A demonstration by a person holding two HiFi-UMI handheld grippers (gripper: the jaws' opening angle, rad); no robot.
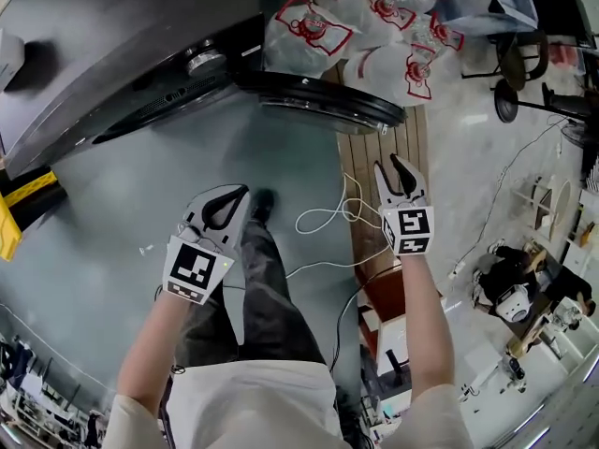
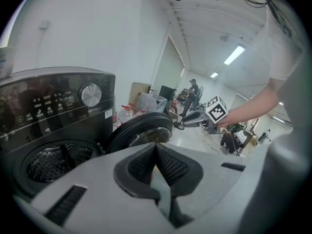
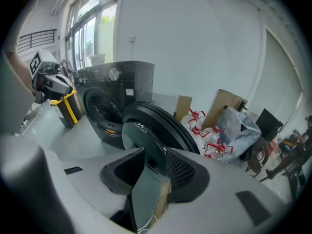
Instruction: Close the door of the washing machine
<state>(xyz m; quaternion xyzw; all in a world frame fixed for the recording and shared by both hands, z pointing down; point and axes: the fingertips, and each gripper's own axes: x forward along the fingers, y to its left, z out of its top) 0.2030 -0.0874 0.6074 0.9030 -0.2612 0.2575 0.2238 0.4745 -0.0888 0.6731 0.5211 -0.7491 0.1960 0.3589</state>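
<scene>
Black and glossy, the washing machine stands at the top left of the head view with its round door swung wide open. The door juts out over the floor toward a heap of white plastic bags, so the drum opening is uncovered. Both grippers hang low in front of the person, well short of the door, and nothing has been pushed yet. To do this step well, I would press on the door's outer face near its free edge, far from the hinge, where a light push swings it most easily. The push should follow the door's arc toward the opening and carry through until the latch catches, since a door left resting ajar would not count as closed. The right gripper looks better placed for this, being nearer the free edge. Its fingers are spread apart with a clear gap, touching nothing; the door only shows beyond them. The left gripper has its fingers pressed together at the tips, empty. A loose white cable lies on the floor between the grippers, so footing there needs care.
</scene>
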